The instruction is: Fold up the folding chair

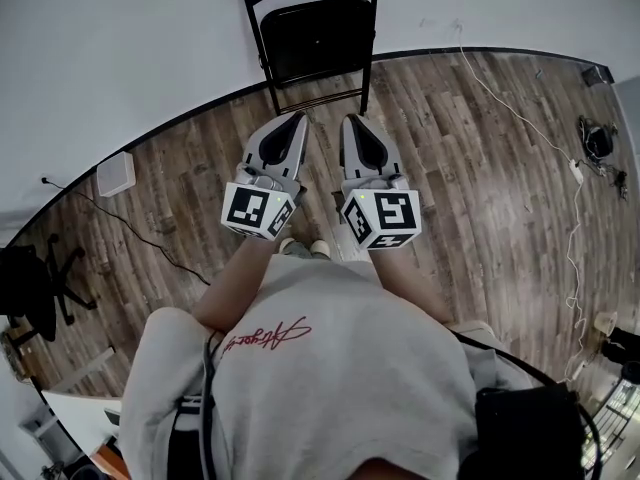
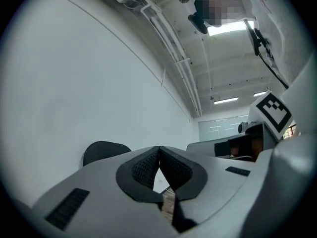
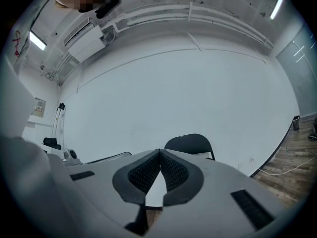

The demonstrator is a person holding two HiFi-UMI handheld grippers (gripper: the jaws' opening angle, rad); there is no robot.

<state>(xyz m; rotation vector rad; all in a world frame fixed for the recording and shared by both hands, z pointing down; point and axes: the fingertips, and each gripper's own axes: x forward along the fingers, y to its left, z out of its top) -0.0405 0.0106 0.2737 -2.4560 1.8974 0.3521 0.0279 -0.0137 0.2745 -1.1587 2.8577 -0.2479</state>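
The black folding chair (image 1: 314, 30) stands against the white wall at the top of the head view, its seat panel facing me inside the frame. My left gripper (image 1: 298, 118) and right gripper (image 1: 350, 120) are held side by side in front of me, pointing at the chair and a short way from its feet. Both are shut with nothing between the jaws. In the left gripper view the chair's back (image 2: 101, 150) peeks over the shut left gripper (image 2: 159, 148). In the right gripper view the chair's back (image 3: 190, 144) rises just behind the shut right gripper (image 3: 160, 151).
Wood-plank floor runs up to the wall. A small white box (image 1: 116, 174) sits at the left by the wall. A white cable (image 1: 520, 118) leads to a power strip (image 1: 577, 171) on the right. A black office chair base (image 1: 45, 283) stands far left.
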